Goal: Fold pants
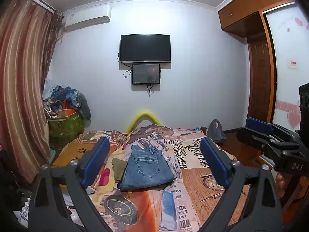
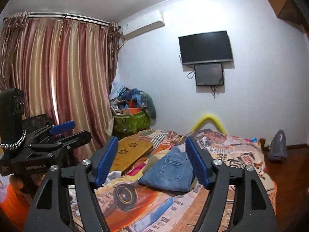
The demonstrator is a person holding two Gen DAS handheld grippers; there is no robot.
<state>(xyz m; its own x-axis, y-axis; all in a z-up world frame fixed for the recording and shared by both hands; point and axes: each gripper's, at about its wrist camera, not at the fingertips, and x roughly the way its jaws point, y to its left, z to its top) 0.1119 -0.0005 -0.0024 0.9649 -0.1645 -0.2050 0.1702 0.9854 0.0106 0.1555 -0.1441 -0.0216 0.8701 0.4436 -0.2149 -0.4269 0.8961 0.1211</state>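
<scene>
A pair of blue jeans (image 1: 146, 169) lies folded into a compact rectangle on the bed, back pocket up; it also shows in the right wrist view (image 2: 171, 171). My left gripper (image 1: 154, 162) is open and empty, held above the bed short of the jeans. My right gripper (image 2: 152, 161) is open and empty too, also above the bed and back from the jeans. Each gripper shows in the other's view: the right one at the right edge (image 1: 270, 135), the left one at the left edge (image 2: 58, 133).
The bed carries a newspaper-print cover (image 1: 195, 176). A wooden board (image 2: 131, 152) lies on its left side. A green bag piled with clutter (image 1: 65, 119) stands by the curtain (image 1: 23, 77). A grey bag (image 1: 216, 129) sits on the floor right. Televisions (image 1: 145, 48) hang on the far wall.
</scene>
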